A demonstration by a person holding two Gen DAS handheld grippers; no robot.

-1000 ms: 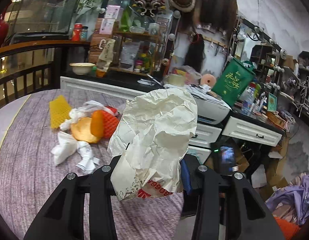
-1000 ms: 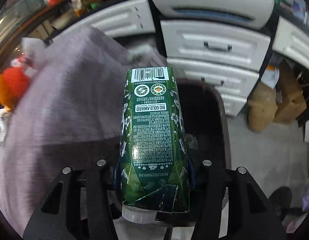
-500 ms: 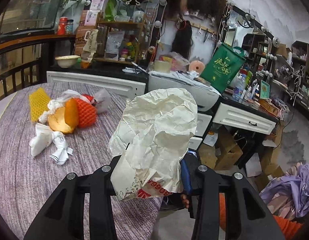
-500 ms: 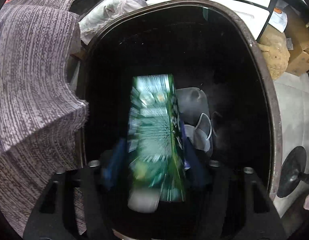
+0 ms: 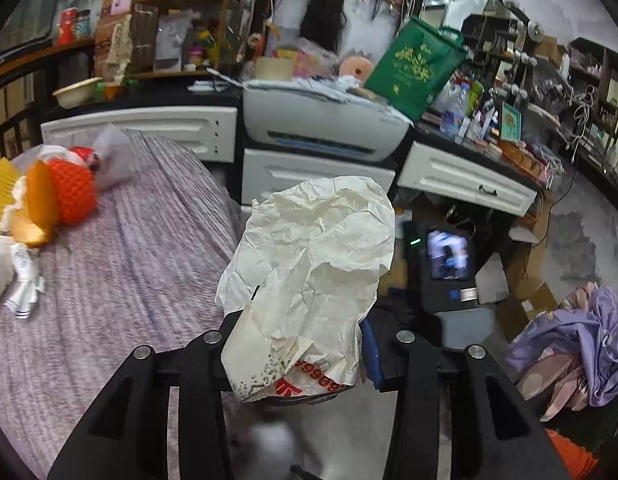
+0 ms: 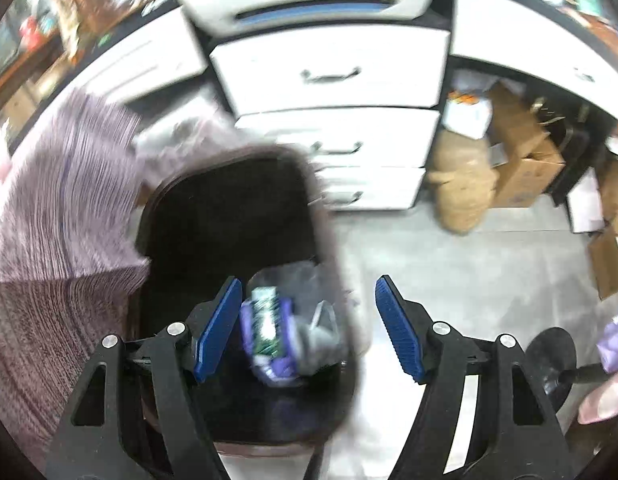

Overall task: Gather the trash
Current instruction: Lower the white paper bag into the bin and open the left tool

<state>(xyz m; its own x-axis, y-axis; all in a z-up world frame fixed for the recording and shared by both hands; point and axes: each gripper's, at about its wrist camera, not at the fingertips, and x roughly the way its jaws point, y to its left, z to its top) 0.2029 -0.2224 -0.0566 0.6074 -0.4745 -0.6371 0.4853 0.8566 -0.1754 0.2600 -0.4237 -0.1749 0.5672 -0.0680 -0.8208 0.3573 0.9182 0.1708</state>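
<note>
The left hand-held gripper (image 5: 301, 344) clamps a crumpled paper bag (image 5: 309, 272); the right hand-held gripper (image 6: 307, 328) gapes empty. Released early, the bag could miss the bin (image 6: 229, 208) at seven o'clock.

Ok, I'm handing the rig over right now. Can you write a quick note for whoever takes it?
Left gripper: shut on a crumpled paper bag, held past the table edge.
Right gripper: jaws have just opened, nothing between them, above the black bin.
Done: green carton lies in the bin with other rubbish.
Left: drop the paper bag in the bin, then clear the pile at the table's far left: orange foam net, yellow net, white wrappers.
</note>
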